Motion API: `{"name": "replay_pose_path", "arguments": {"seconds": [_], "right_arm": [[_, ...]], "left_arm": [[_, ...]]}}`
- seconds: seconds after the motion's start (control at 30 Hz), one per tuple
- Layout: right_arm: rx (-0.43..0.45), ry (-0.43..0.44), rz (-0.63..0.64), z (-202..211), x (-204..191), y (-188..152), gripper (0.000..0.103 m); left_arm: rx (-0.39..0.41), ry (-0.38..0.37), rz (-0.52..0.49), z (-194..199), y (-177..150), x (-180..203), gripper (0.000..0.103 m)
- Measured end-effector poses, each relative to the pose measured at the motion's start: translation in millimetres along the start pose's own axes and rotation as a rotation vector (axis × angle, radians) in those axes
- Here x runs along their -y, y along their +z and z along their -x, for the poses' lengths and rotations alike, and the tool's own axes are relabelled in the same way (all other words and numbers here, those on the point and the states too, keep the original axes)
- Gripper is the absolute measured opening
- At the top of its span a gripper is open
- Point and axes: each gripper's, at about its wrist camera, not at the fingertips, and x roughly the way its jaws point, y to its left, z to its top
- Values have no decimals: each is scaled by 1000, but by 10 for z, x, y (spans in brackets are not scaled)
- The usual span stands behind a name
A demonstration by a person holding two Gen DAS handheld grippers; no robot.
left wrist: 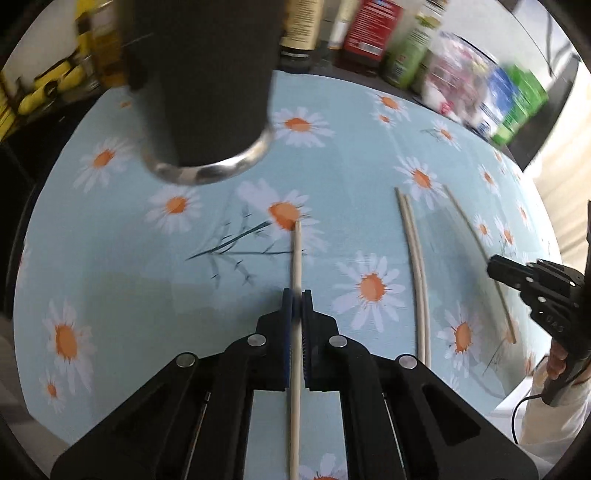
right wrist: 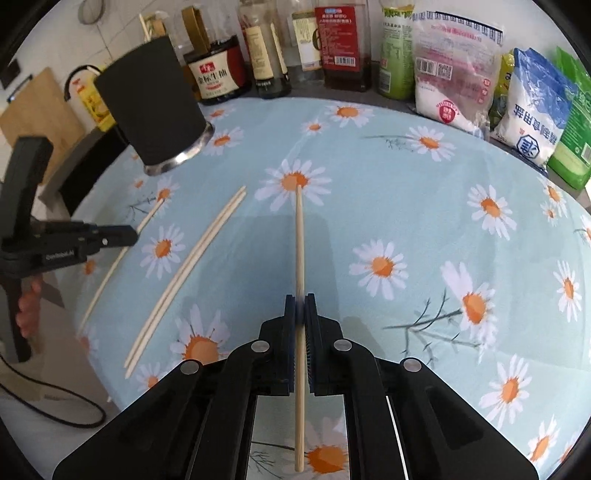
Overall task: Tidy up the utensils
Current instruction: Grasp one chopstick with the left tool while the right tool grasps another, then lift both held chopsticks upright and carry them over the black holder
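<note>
Left gripper: the left gripper [left wrist: 296, 295] is clamped on one pale chopstick [left wrist: 296, 258], which runs straight out between its blue pads; its tip hangs over a daisy in the middle of the cloth.
Right gripper: the right gripper [right wrist: 299, 300] is likewise clenched on a second, slightly browner chopstick [right wrist: 299, 240], tip forward over another daisy.
Each seen from the other: in the right wrist view the left tool [right wrist: 110, 236] comes in from the cloth's left edge, its stick crossing that edge; in the left wrist view the right tool [left wrist: 517, 275] sits at the right edge with its own stick.
Loose pair: two chopsticks [right wrist: 184, 273] lie touching side by side on the cloth, between the two grippers, free of both.
Holder: a dark cylindrical utensil holder [right wrist: 151, 107] with a shiny metal foot stands at the cloth's far left corner; one stick [right wrist: 144, 24] already pokes up out of its top.
Table: a light blue tablecloth [right wrist: 406, 221] printed with white and orange daisies covers it.
Far edge: sauce bottles [right wrist: 218, 72], a clear bag of sugar [right wrist: 450, 70] and a bag of salt [right wrist: 532, 107] line the back.
Person: fingers [right wrist: 27, 306] wrap the left tool's handle.
Left side: a wooden cutting board [right wrist: 37, 110] leans beyond the holder.
</note>
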Motion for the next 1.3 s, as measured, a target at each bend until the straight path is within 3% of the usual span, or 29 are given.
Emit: {"name": "replay_pose_path", "arguments": {"seconds": [0.23,0.37,0.53,1.03,1.3], "right_arm": [[16,95,48,129,143,288,5],[22,135,85,178,170,470,5],[38,184,152,235,80,709,5],[214,392,350,500,-489,1503,5],[339,490,401,694,-758,1930,5]], "left_arm": [[57,15,129,200,-17,-152,5],[133,71,210,425,-10,-269,5],[201,68,290,712,-13,-387,5],[410,293,314,1717,273,-392,5],[498,310,319,1982,513,-303,5]]}}
